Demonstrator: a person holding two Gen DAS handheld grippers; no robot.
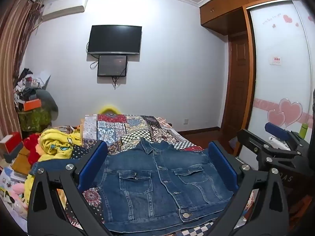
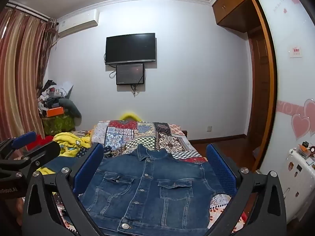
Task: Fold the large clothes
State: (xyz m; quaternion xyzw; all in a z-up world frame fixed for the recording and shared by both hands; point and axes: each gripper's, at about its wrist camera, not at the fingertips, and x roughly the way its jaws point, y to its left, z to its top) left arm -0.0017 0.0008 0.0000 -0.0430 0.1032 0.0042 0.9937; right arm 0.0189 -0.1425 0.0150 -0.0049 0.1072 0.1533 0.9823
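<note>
A blue denim jacket (image 1: 155, 188) lies flat, front up and buttoned, on the patchwork-covered bed (image 1: 126, 129); its collar points to the far end. It also shows in the right wrist view (image 2: 145, 188). My left gripper (image 1: 157, 165) is open and empty, held above the jacket's chest. My right gripper (image 2: 154, 167) is open and empty, also above the jacket. Each gripper shows at the other view's edge: the right gripper (image 1: 275, 139) and the left gripper (image 2: 27, 147).
A yellow blanket (image 1: 57, 143) and red cloth lie at the bed's left. Piled clutter (image 1: 33, 98) stands by the striped curtain. A wardrobe with heart decals (image 1: 281, 74) and a white cabinet (image 2: 299, 177) are on the right. A television (image 1: 114, 39) hangs ahead.
</note>
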